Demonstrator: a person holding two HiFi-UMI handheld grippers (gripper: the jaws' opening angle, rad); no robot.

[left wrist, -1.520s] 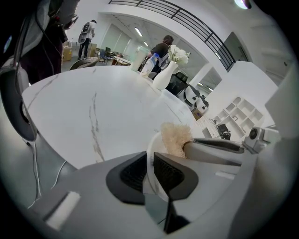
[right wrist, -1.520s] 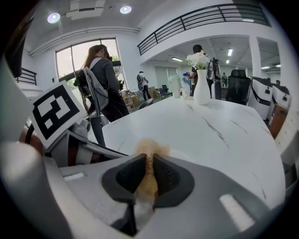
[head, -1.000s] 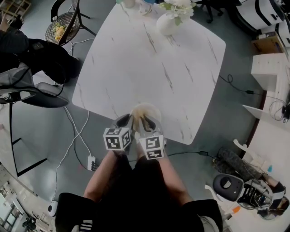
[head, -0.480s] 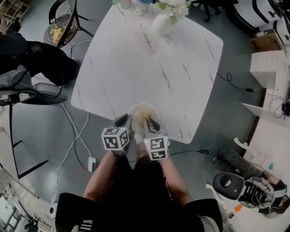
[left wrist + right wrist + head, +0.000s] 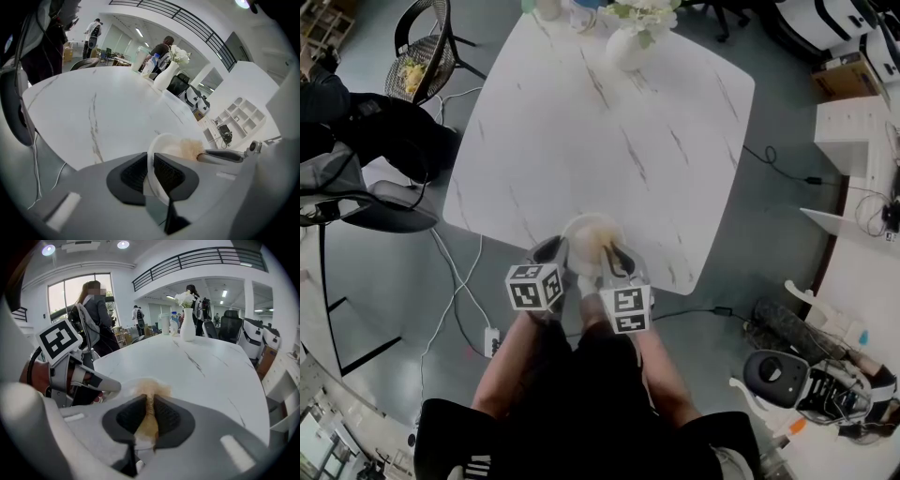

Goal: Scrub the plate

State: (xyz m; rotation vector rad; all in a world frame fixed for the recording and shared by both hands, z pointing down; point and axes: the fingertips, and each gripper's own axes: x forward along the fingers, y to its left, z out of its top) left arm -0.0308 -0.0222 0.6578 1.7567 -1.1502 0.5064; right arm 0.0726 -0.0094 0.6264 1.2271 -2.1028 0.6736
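Note:
A white plate [image 5: 587, 234] sits at the near edge of the marble table [image 5: 609, 131]. My left gripper [image 5: 559, 251] is shut on the plate's rim [image 5: 151, 161], which runs edge-on between its dark pads. My right gripper [image 5: 609, 253] is shut on a tan scrubbing pad [image 5: 147, 416]. The pad's frayed end [image 5: 151, 388] rests on the plate's surface [image 5: 126, 385]. In the left gripper view the pad [image 5: 190, 149] lies on the plate next to the right gripper's finger [image 5: 224, 155].
A white vase of flowers [image 5: 630, 39] and some bottles [image 5: 549, 7] stand at the table's far end. A wire chair [image 5: 420, 56] and a dark seat [image 5: 356, 178] are at the left. Cables and a power strip [image 5: 490, 337] lie on the floor. People stand in the background.
Both grippers and the plate keep their relation to each other. The head view has drifted slightly, so the table sits a little higher and further left in frame.

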